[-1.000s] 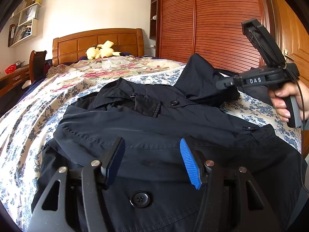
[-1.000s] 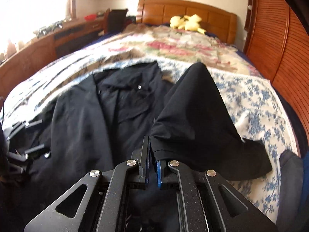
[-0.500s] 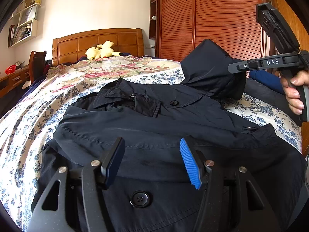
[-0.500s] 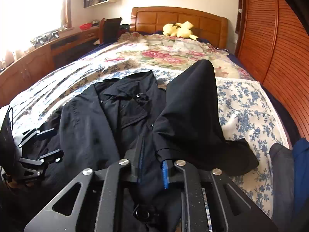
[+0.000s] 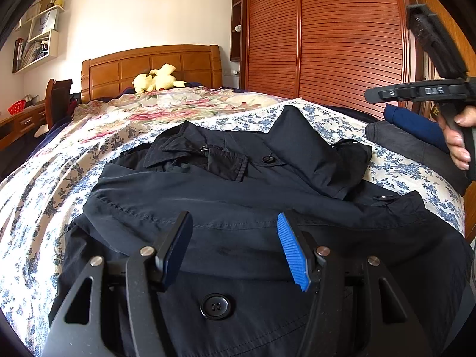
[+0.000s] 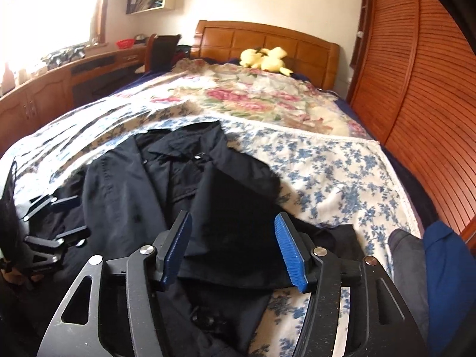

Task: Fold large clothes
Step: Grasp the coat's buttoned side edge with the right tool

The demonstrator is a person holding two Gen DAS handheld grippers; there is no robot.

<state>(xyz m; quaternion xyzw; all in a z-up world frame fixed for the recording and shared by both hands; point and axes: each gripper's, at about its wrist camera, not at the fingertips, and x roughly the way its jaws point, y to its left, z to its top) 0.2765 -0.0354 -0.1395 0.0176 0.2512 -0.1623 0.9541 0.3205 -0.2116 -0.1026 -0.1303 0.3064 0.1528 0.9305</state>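
A: Right, nearest me the left gripper (image 5: 235, 250) hangs with its blue pads apart over the hem of the black coat (image 5: 238, 208), gripping nothing. The big button (image 5: 215, 306) sits at six o'clock under it.

B: And my right gripper (image 6: 233, 250)?

A: Its jaws have just been opening; they stand parted with the folded sleeve (image 6: 235, 205) lying loose beneath and between them, no pad pressing on it. So the sleeve is let go, laid across the chest.

B: How do I finish this step cleanly?

A: I'd say clear the claw straight up before drifting off, so no pad drags the cuff back out. Then I'd flatten the ridge where the sleeve bunches, towards two o'clock from the left claw.

B: Where's the coat overall?

A: Spread front-up on the floral bedspread (image 5: 59, 178), collar towards twelve o'clock.

B: What does each camera give me?

A: The left view alone shows the hand (image 5: 458, 139) holding the right tool at three o'clock. The right view alone shows the window and desk (image 6: 44, 89) at ten o'clock. Farthest, both catch the yellow plush toy (image 5: 157, 78) by the headboard (image 5: 148, 65).
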